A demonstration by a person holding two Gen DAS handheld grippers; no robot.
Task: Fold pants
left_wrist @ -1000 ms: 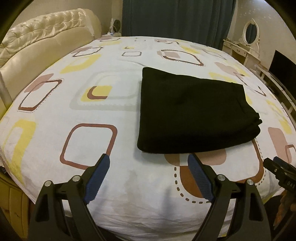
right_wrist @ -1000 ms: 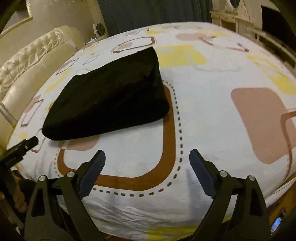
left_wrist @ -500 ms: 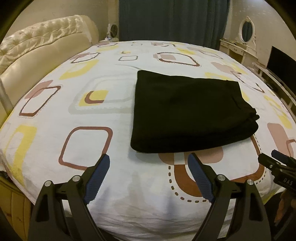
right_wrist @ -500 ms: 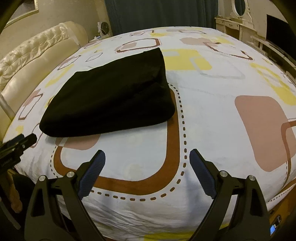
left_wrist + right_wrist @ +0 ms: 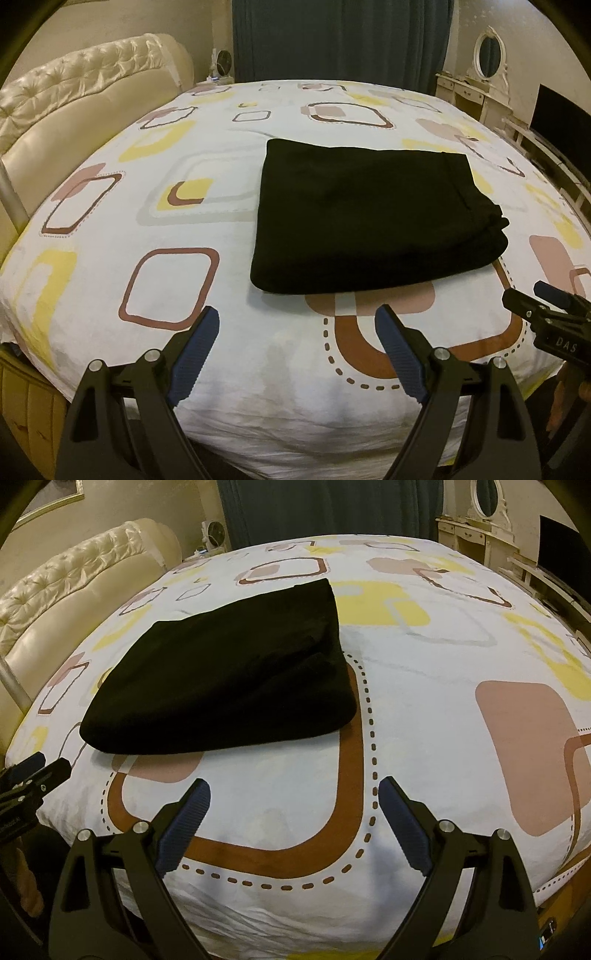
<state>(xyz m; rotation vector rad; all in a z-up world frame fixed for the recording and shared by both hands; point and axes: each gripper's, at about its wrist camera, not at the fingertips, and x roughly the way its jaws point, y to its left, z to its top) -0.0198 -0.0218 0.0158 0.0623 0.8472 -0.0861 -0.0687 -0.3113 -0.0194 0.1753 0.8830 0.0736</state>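
The black pants (image 5: pixel 369 218) lie folded into a flat rectangle on the bed; they also show in the right wrist view (image 5: pixel 229 679). My left gripper (image 5: pixel 297 321) is open and empty, held back over the bed's near edge, short of the pants. My right gripper (image 5: pixel 293 794) is open and empty, also near the front edge, to the right of the pants. The right gripper shows at the right edge of the left wrist view (image 5: pixel 546 306). The left gripper shows at the left edge of the right wrist view (image 5: pixel 33 771).
The bed (image 5: pixel 184 325) has a white sheet with yellow, pink and brown squares. A cream tufted headboard (image 5: pixel 74 96) stands at the left. Dark curtains (image 5: pixel 340 37) hang behind. A white dressing table with mirror (image 5: pixel 476 85) and a dark screen (image 5: pixel 561 125) stand at the right.
Both grippers have drawn back and risen a little from the pants, so more of the room shows. The pants have not moved. Both grippers stay open.
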